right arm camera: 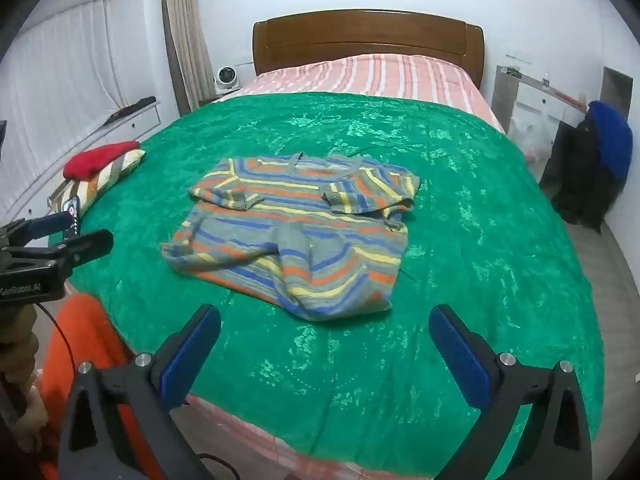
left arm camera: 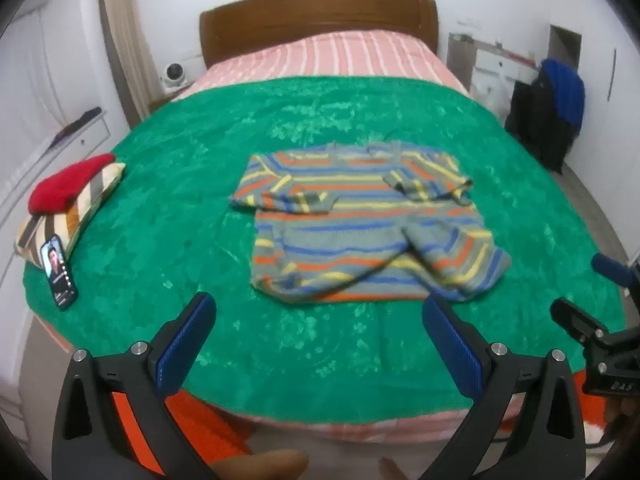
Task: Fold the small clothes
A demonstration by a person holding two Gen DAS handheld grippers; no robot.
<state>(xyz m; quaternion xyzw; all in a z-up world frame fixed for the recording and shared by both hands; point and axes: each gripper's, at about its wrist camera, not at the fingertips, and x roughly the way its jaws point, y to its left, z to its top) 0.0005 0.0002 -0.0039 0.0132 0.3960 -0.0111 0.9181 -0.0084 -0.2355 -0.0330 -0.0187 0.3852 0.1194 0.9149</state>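
While sweater (left arm camera: pixel 360 232) sprawls, phone (left arm camera: pixel 59 276) flanks pillow (left arm camera: pixel 76 208).

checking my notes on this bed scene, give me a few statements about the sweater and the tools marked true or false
1. The striped sweater lies on the green blanket. True.
2. Both sleeves are stretched straight out to the sides. False: both are folded in across the chest.
3. The left tool is clamped on the hem. False: it is open, short of the sweater, with nothing between its fingers.
4. The right tool is open and empty. True.
5. A red garment sits on a striped pillow at the blanket's left edge. True.
6. A phone lies on the sweater. False: it leans by the pillow.
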